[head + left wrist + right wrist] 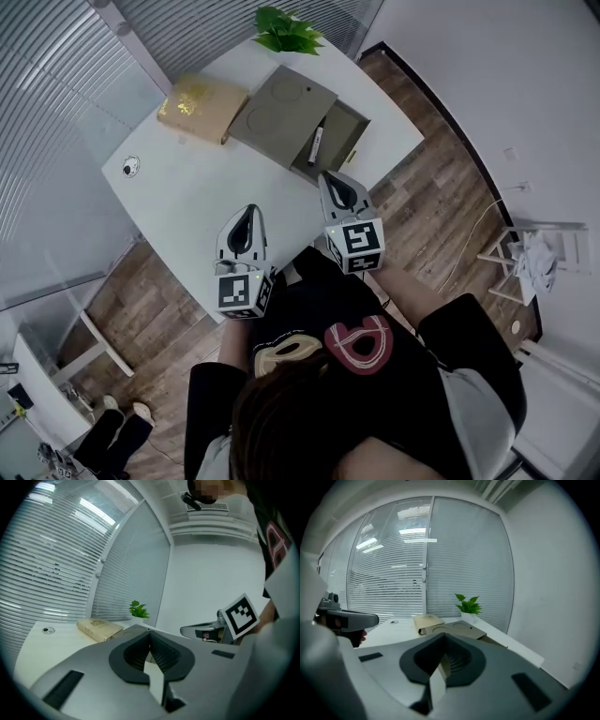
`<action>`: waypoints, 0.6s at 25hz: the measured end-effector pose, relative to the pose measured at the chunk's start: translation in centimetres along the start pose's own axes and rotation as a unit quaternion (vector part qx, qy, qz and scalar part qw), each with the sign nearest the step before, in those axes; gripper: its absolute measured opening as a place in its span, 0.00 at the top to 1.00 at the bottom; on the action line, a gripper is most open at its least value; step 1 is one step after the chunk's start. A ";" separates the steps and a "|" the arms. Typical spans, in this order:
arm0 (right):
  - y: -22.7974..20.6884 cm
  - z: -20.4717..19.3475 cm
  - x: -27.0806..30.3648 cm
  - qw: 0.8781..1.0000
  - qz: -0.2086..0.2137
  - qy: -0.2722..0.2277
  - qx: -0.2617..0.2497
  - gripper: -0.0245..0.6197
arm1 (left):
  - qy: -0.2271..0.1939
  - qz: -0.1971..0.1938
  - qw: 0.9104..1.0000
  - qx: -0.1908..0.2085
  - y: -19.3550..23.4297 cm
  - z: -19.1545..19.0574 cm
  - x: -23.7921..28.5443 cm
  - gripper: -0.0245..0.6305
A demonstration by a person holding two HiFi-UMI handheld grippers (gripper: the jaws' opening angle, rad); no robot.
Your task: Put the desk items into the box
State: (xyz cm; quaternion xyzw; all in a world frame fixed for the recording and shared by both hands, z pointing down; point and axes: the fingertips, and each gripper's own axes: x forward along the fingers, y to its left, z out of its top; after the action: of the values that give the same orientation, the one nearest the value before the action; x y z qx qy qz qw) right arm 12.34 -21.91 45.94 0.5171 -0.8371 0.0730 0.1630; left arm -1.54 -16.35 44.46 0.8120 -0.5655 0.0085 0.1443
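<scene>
A grey-green cardboard box lies open on the white desk, its lid folded flat to the left. A black-and-white marker lies inside the box. A tan book rests beside the lid. My right gripper hovers just short of the box's near edge, jaws shut and empty; from the right gripper view the lid lies straight ahead. My left gripper hangs over the desk's near edge, its jaws also shut with nothing between them.
A potted green plant stands at the desk's far corner, beyond the box. A small round black-and-white object lies near the desk's left edge. Slatted blinds run behind the desk. Wooden floor and a white stool are to the right.
</scene>
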 end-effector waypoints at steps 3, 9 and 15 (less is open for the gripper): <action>-0.1 0.2 -0.2 1.000 -0.008 0.000 -0.006 0.95 | 0.003 0.000 1.000 -0.001 0.0 -0.2 -0.2 0.94; 1.1 0.7 -0.2 1.000 0.010 -0.009 -0.018 0.95 | 0.005 0.001 1.000 -0.001 0.3 -0.2 -0.3 0.94; 1.8 0.5 -0.1 0.999 0.009 -0.012 -0.033 0.95 | 0.005 0.002 1.000 -0.001 0.6 -0.2 -0.5 0.94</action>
State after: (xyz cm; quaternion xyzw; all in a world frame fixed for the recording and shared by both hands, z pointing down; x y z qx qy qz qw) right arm 10.71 -21.14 45.46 0.5046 -0.8457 0.0406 0.1690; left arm -2.27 -16.05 44.75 0.8106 -0.5664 0.0124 0.1484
